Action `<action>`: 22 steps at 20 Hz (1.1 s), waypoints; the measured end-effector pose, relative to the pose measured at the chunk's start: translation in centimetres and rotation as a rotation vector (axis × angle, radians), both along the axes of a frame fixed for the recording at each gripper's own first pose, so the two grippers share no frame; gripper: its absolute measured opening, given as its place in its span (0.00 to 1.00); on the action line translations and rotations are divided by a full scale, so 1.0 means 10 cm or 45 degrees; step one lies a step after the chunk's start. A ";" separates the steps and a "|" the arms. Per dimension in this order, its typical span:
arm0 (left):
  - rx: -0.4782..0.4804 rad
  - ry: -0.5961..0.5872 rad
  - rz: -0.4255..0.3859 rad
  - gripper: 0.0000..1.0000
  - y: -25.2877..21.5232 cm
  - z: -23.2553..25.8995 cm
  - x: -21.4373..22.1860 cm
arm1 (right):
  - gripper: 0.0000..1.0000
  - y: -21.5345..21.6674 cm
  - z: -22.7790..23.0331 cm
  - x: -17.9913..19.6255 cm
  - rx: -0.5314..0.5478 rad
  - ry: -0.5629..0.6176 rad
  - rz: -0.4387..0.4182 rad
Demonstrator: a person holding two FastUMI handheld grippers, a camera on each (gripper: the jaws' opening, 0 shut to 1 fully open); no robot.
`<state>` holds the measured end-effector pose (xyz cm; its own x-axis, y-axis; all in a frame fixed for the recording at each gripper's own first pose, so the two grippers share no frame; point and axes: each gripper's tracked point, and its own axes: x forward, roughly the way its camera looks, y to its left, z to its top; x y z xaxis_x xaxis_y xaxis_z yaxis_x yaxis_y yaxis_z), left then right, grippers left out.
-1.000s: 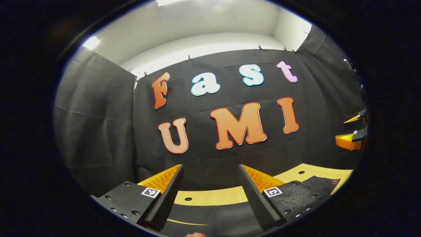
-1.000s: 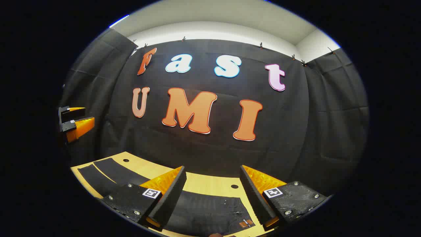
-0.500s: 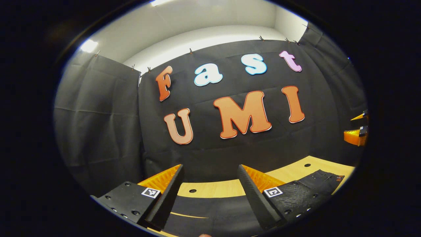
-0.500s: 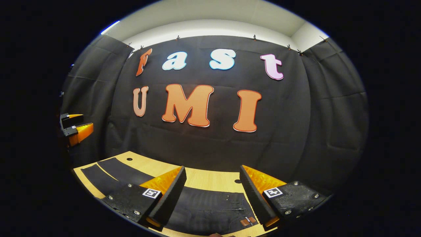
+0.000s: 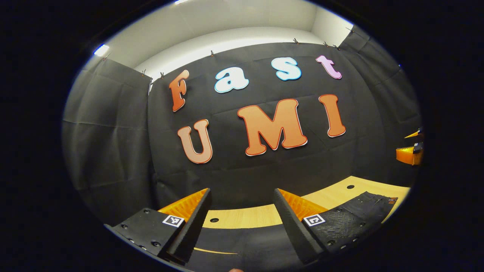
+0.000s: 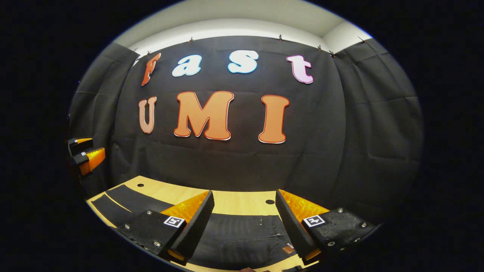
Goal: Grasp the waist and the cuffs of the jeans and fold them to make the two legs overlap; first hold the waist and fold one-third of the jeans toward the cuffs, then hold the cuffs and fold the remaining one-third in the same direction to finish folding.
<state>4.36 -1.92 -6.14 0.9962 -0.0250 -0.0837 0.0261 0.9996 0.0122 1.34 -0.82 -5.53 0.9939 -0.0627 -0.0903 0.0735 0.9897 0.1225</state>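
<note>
Pale wooden table (image 6: 242,206) with small round holes carries the dark denim jeans (image 6: 242,236), spread flat along it, legs not yet overlapped.

Waist end lies under my right tool (image 6: 244,221), fly seam and a tan leather patch (image 6: 289,248) close by its right finger. Cuff end lies under my left tool (image 5: 242,219); a thin strip of table shows between the two legs there.

Both tools released, fingers spread wide, above the cloth, nothing gripped.

My read: first grasp is pending. I'd lower both together, pinch the near edge of the waistband and the near cuff with fingers straddling the hem, take both layers, then carry them across evenly.
</note>
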 end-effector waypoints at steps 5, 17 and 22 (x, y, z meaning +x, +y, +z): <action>-0.024 0.144 0.083 0.99 0.61 -0.48 0.09 | 0.98 -0.21 -0.32 0.08 -0.029 0.169 -0.085; -0.368 0.839 0.347 0.99 1.69 -2.23 -0.37 | 0.98 -0.59 -2.16 -0.16 0.593 0.960 -0.267; -0.577 1.231 0.514 0.99 1.93 -2.99 -0.82 | 0.98 -0.61 -2.67 -0.29 0.649 1.183 -0.295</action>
